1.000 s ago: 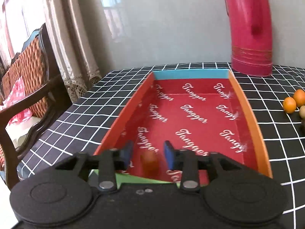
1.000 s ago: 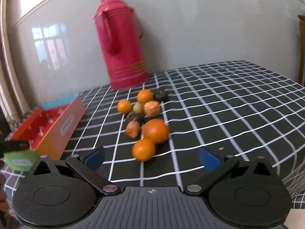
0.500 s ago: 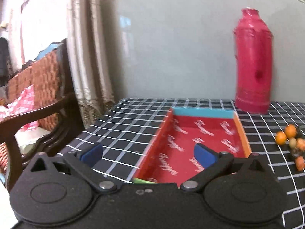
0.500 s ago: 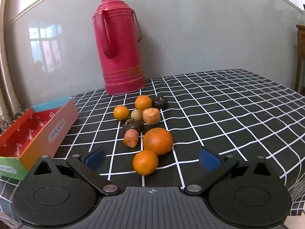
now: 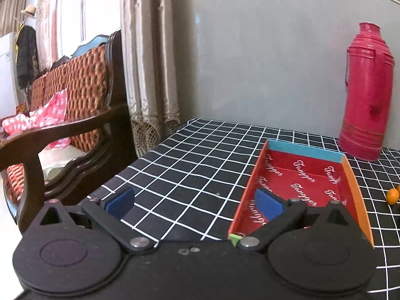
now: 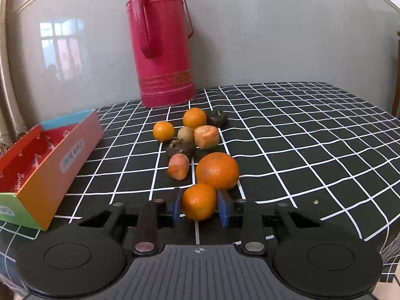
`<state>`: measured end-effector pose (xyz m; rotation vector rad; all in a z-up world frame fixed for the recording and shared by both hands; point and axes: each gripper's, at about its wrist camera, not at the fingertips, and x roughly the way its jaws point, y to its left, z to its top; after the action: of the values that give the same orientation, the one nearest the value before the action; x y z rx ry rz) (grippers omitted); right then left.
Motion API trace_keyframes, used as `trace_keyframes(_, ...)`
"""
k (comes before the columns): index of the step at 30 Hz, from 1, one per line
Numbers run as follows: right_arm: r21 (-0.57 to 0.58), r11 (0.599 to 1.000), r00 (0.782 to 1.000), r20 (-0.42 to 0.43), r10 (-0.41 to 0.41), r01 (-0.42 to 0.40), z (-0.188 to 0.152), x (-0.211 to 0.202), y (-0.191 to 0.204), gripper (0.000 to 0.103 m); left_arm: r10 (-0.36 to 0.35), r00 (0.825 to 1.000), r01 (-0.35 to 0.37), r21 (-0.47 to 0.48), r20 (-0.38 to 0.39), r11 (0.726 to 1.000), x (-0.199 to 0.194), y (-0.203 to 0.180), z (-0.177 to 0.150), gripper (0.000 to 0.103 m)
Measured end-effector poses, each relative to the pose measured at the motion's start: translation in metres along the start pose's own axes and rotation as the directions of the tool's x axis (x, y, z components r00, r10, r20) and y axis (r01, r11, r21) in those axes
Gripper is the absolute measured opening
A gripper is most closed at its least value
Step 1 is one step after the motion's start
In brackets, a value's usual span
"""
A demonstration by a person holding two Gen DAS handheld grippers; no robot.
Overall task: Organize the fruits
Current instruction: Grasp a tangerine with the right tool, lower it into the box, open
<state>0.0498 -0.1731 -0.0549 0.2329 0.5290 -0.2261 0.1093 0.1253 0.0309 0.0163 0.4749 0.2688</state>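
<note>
In the right wrist view my right gripper (image 6: 199,208) is shut on a small orange (image 6: 199,201) that sits on the black checked tablecloth. Just behind it lie a bigger orange (image 6: 217,171), a reddish fruit piece (image 6: 178,166), two dark fruits, a pale round fruit and two more small oranges (image 6: 163,131). The red cardboard box (image 6: 45,155) stands to the left. In the left wrist view my left gripper (image 5: 193,201) is open and empty, low over the tablecloth, left of the box (image 5: 302,177). The box's near end is hidden behind the gripper.
A tall pink thermos (image 6: 162,42) stands against the grey wall behind the fruit, also in the left wrist view (image 5: 366,92). A wooden chair with a woven back (image 5: 72,115) and curtains (image 5: 147,62) are off the table's left edge.
My left gripper let go of a small orange fruit in the box, opened and drew back to the left. My right gripper moved forward and shut on the nearest small orange.
</note>
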Motion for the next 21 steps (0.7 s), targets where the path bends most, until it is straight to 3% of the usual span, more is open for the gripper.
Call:
trace_keyframes(4, 0.022, 0.998, 0.998, 0.018, 0.058, -0.058, 0.0, -0.005, 0.001, 0.031, 0.025, 0.999, -0.027, -0.053, -0.032, 0.998, 0.008, 0.013, 0.001, 0.097)
trace_keyframes(7, 0.018, 0.985, 0.983, 0.076, 0.167, -0.169, 0.003, -0.016, 0.01, 0.031, 0.048, 0.997, -0.055, -0.102, -0.066, 0.993, 0.014, 0.022, 0.002, 0.097)
trace_keyframes(12, -0.073, 0.93, 0.921, 0.128, 0.368, -0.362, 0.014, -0.025, 0.046, 0.031, 0.073, 0.992, -0.087, -0.137, -0.104, 0.987, 0.019, 0.032, 0.0, 0.097)
trace_keyframes(16, -0.146, 0.879, 0.875, 0.114, 0.47, -0.453, 0.022, -0.017, 0.081, 0.031, 0.087, 0.991, -0.1, -0.125, -0.101, 0.987, 0.016, 0.036, -0.003, 0.097)
trace_keyframes(21, -0.2, 0.837, 0.848, 0.049, 0.528, -0.509, 0.018, 0.0, 0.123, 0.031, 0.108, 0.989, -0.119, -0.118, -0.1, 0.986, 0.018, 0.041, -0.004, 0.097)
